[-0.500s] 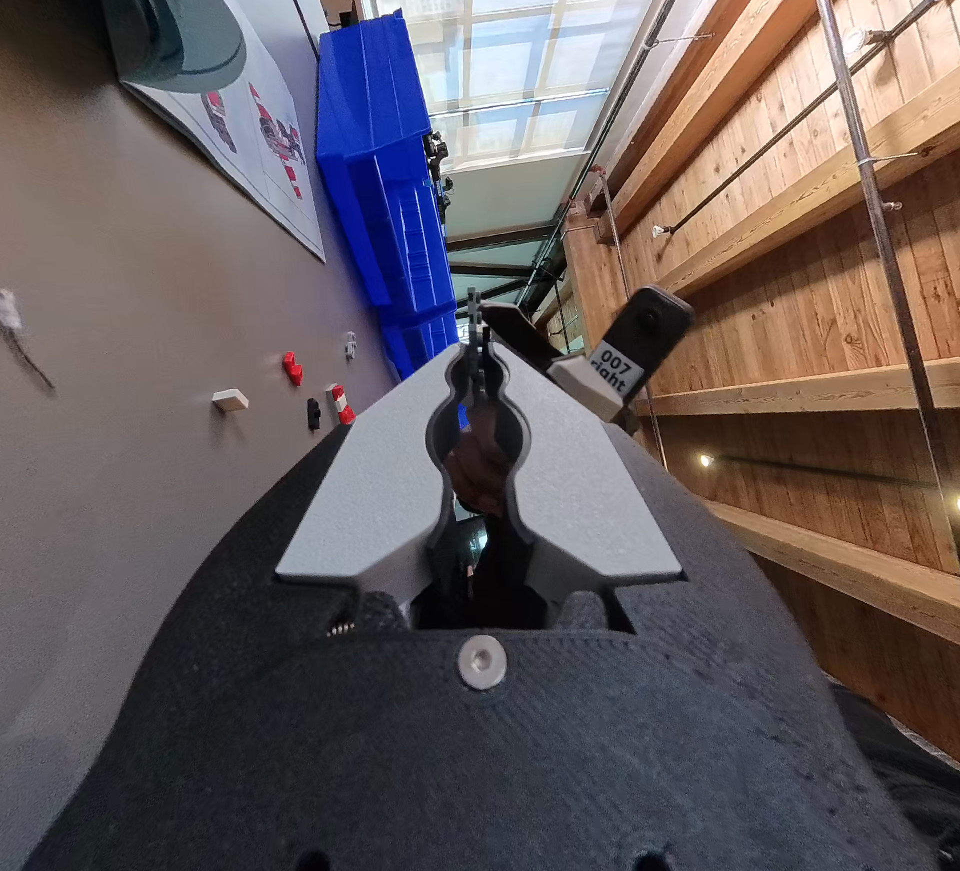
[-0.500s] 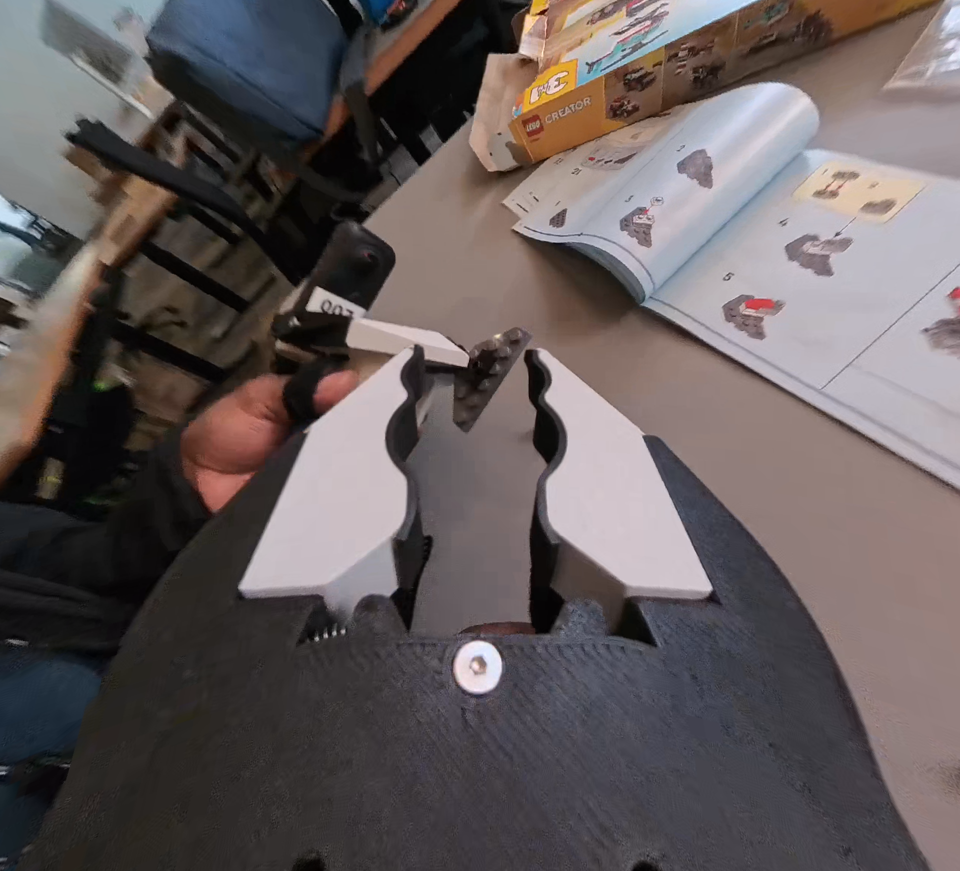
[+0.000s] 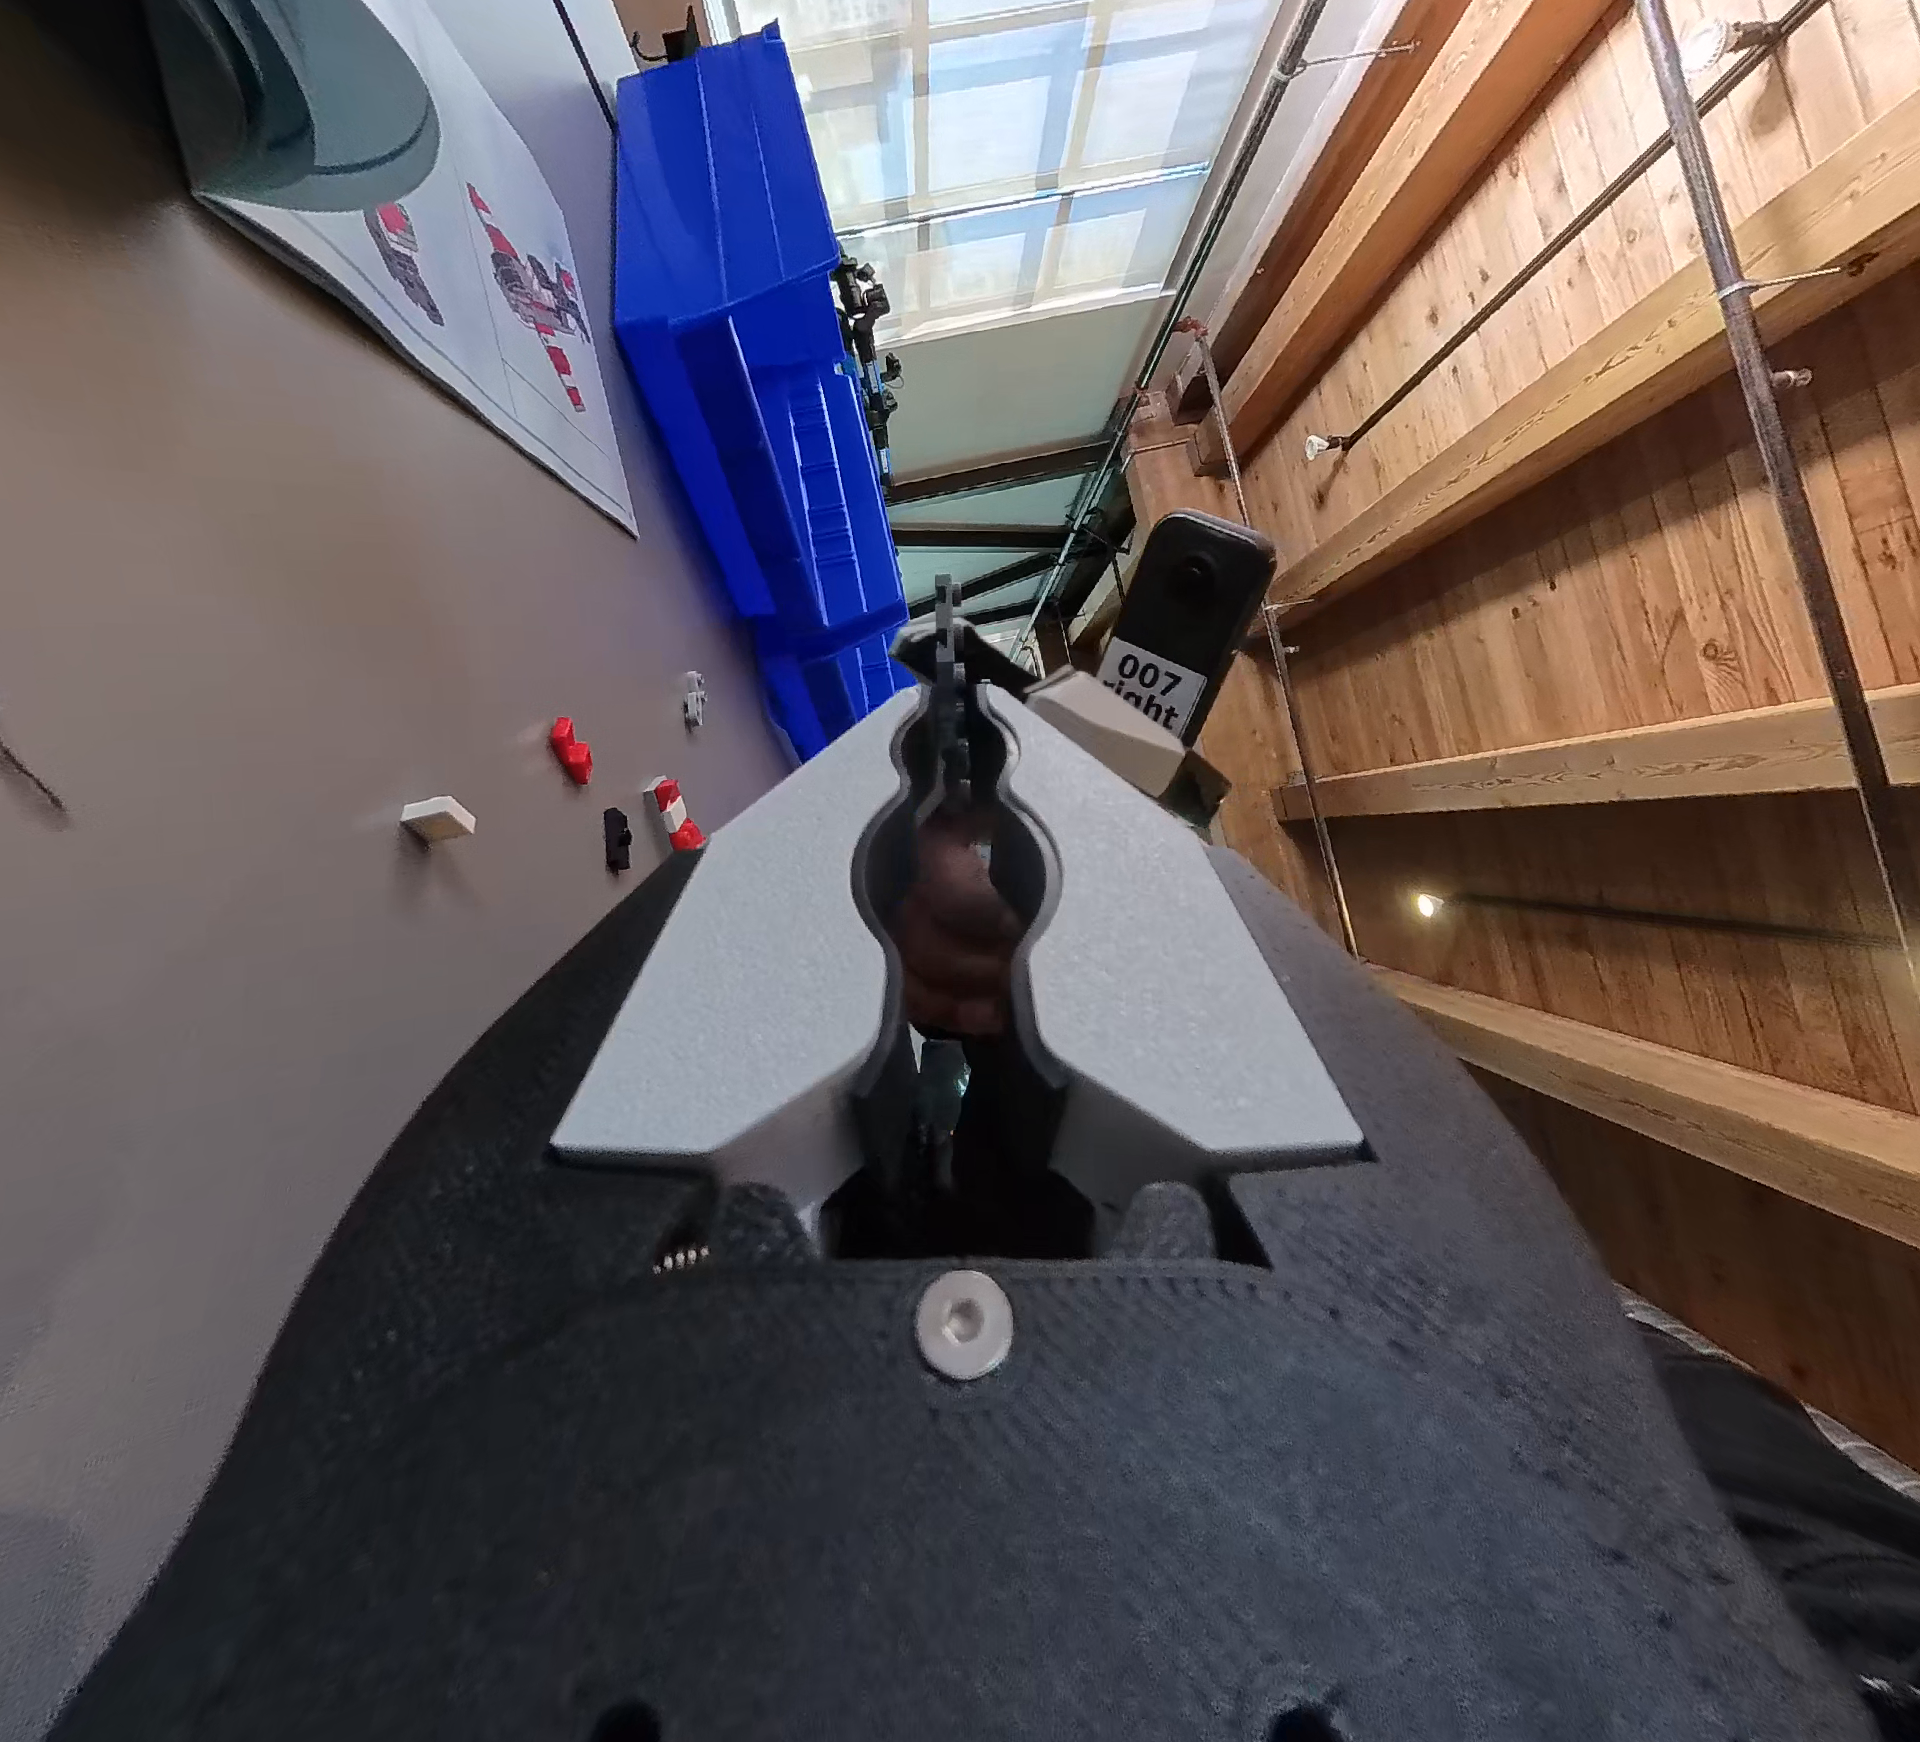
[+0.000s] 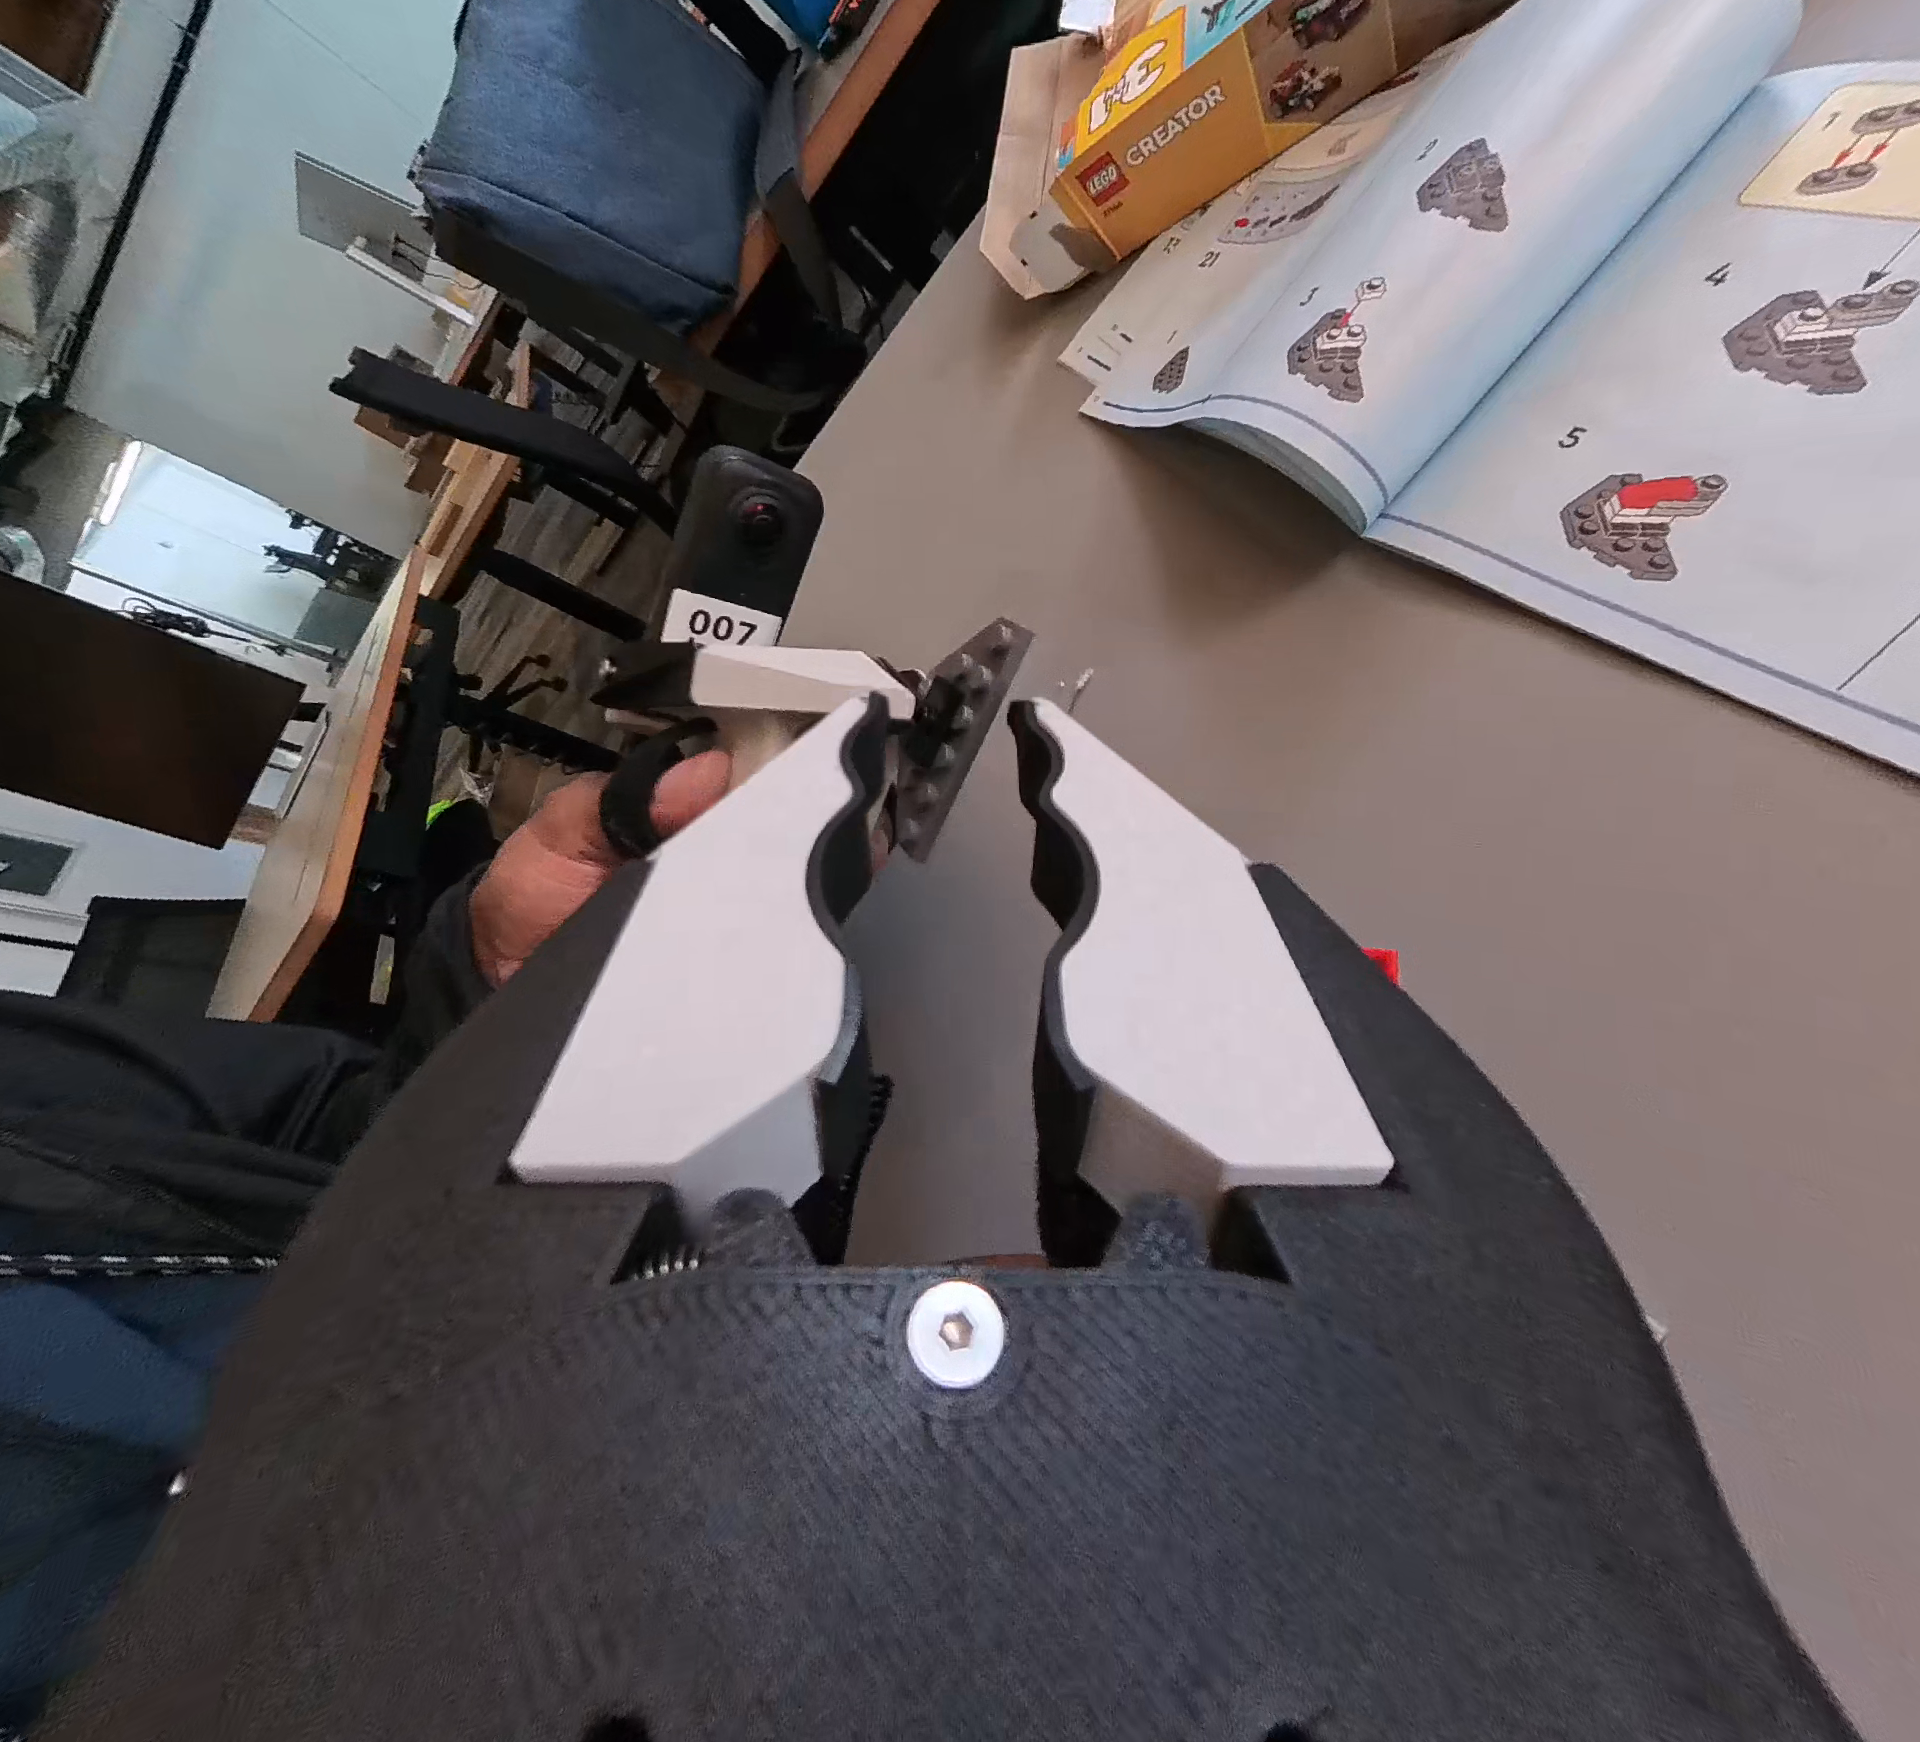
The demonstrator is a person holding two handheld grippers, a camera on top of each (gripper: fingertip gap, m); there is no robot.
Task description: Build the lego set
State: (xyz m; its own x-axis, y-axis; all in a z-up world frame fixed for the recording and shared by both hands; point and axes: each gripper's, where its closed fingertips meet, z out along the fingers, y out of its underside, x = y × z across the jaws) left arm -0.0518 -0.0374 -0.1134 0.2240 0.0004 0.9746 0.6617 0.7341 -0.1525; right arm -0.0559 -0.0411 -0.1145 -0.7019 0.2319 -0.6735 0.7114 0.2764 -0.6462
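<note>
My left gripper [image 3: 948, 705] is shut on a dark grey studded plate [image 3: 945, 643], seen edge-on at its tips and held up off the table. In the right wrist view the same plate [image 4: 961, 736] stands tilted between my right gripper's [image 4: 948, 718] open fingertips, close against the left-hand finger [image 4: 790, 819]. The left gripper's pale finger [image 4: 790, 676] grips the plate from the left. A hand [image 4: 582, 851] holds that gripper. The right gripper's finger [image 3: 1101, 726] shows just right of the plate in the left wrist view.
Loose pieces lie on the grey table [image 3: 260, 705]: a white tile [image 3: 438, 822], a red piece [image 3: 570, 747], a black piece [image 3: 617, 838], a red-and-white piece [image 3: 675, 814]. Blue bins [image 3: 748, 404] stand beyond. The open instruction booklet [image 4: 1558, 321] and set box [image 4: 1299, 30] lie to the right. Less than 4 cm separates the two grippers' tips. From either gripper's tips it is about 9 cm to the white tile [image 3: 438, 822].
The right gripper has shifted and turned a little around the plate, which now reaches slightly deeper between its fingers. The left gripper keeps its hold.
</note>
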